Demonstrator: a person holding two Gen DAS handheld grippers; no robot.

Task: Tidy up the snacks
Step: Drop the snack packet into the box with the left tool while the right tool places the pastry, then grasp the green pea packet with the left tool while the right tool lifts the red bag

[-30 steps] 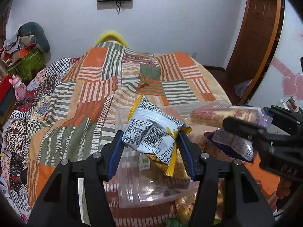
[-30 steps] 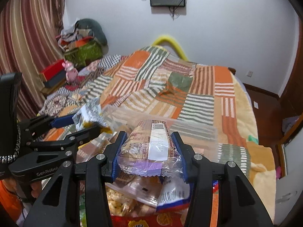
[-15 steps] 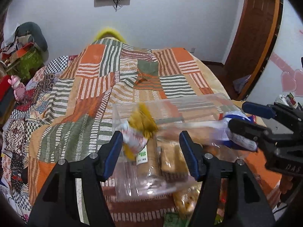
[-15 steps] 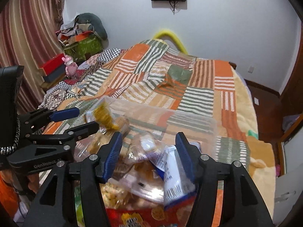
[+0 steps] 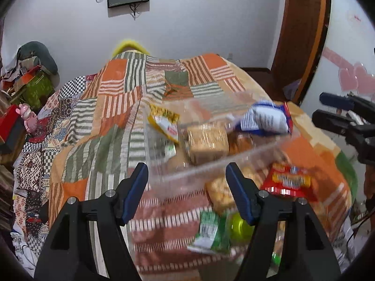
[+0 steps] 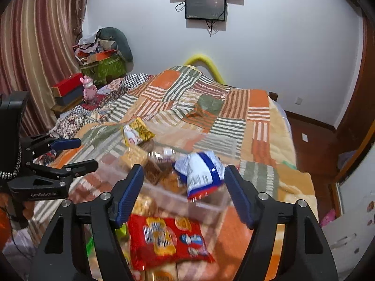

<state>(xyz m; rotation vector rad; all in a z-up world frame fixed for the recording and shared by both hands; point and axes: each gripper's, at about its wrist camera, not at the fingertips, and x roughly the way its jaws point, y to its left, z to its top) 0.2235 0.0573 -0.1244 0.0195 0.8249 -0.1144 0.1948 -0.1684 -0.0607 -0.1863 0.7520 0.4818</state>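
A clear plastic bin (image 5: 211,168) sits on the bed and holds several snack packs: a yellow pack (image 5: 164,121), a brown cracker pack (image 5: 207,142) and a blue-and-white pack (image 5: 264,120). My left gripper (image 5: 187,187) is open and empty, just in front of the bin. My right gripper (image 6: 182,187) is open and empty above the bin (image 6: 211,206), near the blue-and-white pack (image 6: 201,175). A red snack bag (image 6: 164,236) lies in front of the bin; it also shows in the left wrist view (image 5: 289,182). A green pack (image 5: 211,231) lies nearer.
A patchwork quilt (image 5: 131,93) covers the bed. Clutter, a red box (image 6: 68,86) and a pink toy (image 6: 89,91) stand at the left. A wooden door (image 5: 302,35) is on the right. A screen (image 6: 206,7) hangs on the far wall.
Both grippers let go of their packs, which dropped into the bin. Both then drew back and rose, bringing the red bag and green pack into view.
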